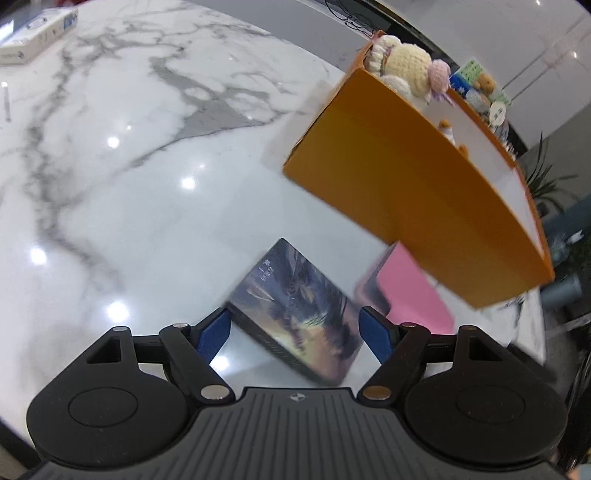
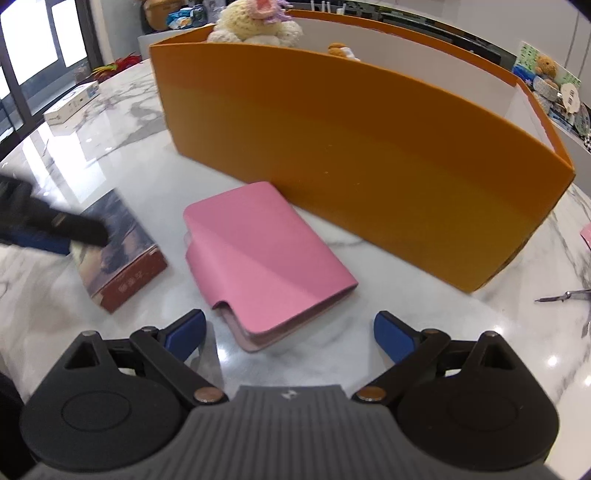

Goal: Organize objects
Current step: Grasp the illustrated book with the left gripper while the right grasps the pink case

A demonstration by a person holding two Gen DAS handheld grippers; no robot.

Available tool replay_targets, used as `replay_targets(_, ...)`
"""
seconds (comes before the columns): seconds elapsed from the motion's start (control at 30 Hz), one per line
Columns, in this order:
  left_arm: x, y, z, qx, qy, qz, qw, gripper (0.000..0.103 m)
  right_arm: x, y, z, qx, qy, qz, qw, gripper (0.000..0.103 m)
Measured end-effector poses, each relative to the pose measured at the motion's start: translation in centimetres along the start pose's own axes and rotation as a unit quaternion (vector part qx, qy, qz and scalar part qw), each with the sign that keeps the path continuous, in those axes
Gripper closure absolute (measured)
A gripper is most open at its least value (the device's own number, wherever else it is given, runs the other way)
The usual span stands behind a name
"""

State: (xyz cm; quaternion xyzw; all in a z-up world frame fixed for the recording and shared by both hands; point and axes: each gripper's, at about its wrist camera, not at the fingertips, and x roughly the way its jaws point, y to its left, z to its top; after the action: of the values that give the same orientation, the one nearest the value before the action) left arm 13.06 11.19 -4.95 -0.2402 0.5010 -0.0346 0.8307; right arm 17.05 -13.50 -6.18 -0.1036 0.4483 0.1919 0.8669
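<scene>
Left wrist view: we see the left gripper (image 1: 293, 332) with its blue fingers (image 1: 214, 334) spread wide on either side of the dark picture-cover book (image 1: 295, 310), which lies flat on the marble table (image 1: 110, 184). The pads stand at the book's two sides without visibly pressing on it; whether the left pad touches the book's corner we cannot tell. The book's long axis runs obliquely, from upper left near the fingers' far side to lower right toward the gripper body.

Right wrist view: the right gripper (image 2: 290, 332) also has its fingers (image 2: 186, 332) spread, with nothing pinched; the near corner of the pink notebook (image 2: 266, 254) lies just ahead of and between them. The notebook lies flat with its cover flap partly folded over, its long axis slanting from upper left down to lower right, the far corner close against the orange box (image 2: 351, 155).

Comparing views: the right view alone shows the book's reddish spine edge with lettering, and the left gripper as a dark blur over the book's far end. It also shows scissors (image 2: 565, 295) at the right edge. The left view shows only part of the notebook, half behind the box's corner. Both show a knitted toy (image 1: 402, 70) rising from the box and a white carton (image 1: 37, 29) well apart on the table.
</scene>
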Motion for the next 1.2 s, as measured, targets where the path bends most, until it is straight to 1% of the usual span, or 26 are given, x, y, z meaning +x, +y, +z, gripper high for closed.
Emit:
replay_targets(0.07,0.4,-0.2,0.6,0.000,-0.015,-0.006,0.9999,0.014,-0.2,0.8,-0.2,-0.029,0.005,0.021,0.999,0.005)
replay_targets(0.13,0.6,-0.4,0.9,0.001,-0.024,-0.005,0.9997,0.014,-0.5,1.5,-0.5,-0.054,0.008,0.033,0.998,0.006)
replay_targets(0.2,0.8,-0.5,1.0,0.002,-0.027,-0.010,0.9996,0.013,-0.9,1.8,-0.5,-0.064,0.001,0.021,0.998,0.006)
replay_targets(0.3,1.5,-1.0,1.1,0.019,-0.022,-0.010,0.9995,0.012,-1.5,1.3,0.0,-0.051,-0.026,-0.001,0.998,0.005)
replay_targets(0.4,1.9,-1.6,1.5,0.029,-0.034,0.000,0.9990,0.012,-1.6,0.7,0.7,-0.025,-0.045,-0.002,0.999,0.005)
replay_targets(0.43,2.1,-1.8,1.5,0.032,-0.039,0.005,0.9987,0.012,-1.5,0.6,0.8,-0.021,-0.049,-0.002,0.999,0.004)
replay_targets(0.5,2.2,-2.6,1.3,0.054,-0.041,0.024,0.9974,0.012,-1.2,0.8,1.0,-0.022,-0.053,-0.012,0.998,0.004)
replay_targets(0.53,2.4,-3.2,1.1,0.075,-0.039,0.040,0.9956,0.013,-1.1,1.0,1.0,-0.025,-0.054,-0.020,0.998,0.004)
replay_targets(0.57,2.5,-3.9,0.7,0.107,-0.036,0.060,0.9919,0.010,-0.9,1.2,1.2,-0.027,-0.056,-0.025,0.998,0.004)
replay_targets(0.6,2.7,-4.4,0.3,0.135,-0.036,0.069,0.9878,0.008,-0.9,1.3,1.3,-0.029,-0.057,-0.025,0.998,0.004)
replay_targets(0.67,2.8,-4.7,-0.1,0.157,-0.029,0.079,0.9841,0.008,-0.9,1.0,1.2,-0.028,-0.054,-0.018,0.998,0.004)
replay_targets(0.7,2.8,-4.7,-0.1,0.162,-0.020,0.081,0.9832,0.007,-1.2,0.2,1.0,-0.029,-0.054,-0.017,0.998,0.003)
replay_targets(0.83,2.4,-4.1,-0.2,0.199,0.005,0.105,0.9742,0.007,-0.8,0.2,1.4,-0.038,-0.059,-0.028,0.997,0.002)
replay_targets(0.87,2.3,-3.8,-0.3,0.209,0.010,0.103,0.9725,0.007,-0.8,0.1,1.5,-0.037,-0.063,-0.025,0.997,0.002)
replay_targets(1.0,1.9,-3.0,-0.3,0.209,0.011,0.089,0.9739,0.007,0.1,-0.2,2.1,-0.027,-0.076,0.012,0.997,0.001)
replay_targets(1.07,1.9,-3.1,-0.3,0.208,0.010,0.091,0.9739,0.007,0.9,-0.1,2.4,-0.024,-0.079,0.018,0.996,0.001)
replay_targets(1.13,2.0,-3.1,-0.3,0.206,0.008,0.099,0.9734,0.008,1.6,-0.1,2.4,-0.015,-0.082,0.034,0.996,0.001)
replay_targets(1.2,2.0,-3.0,-0.2,0.204,0.004,0.101,0.9736,0.008,2.0,-0.2,2.3,-0.008,-0.076,0.042,0.996,0.001)
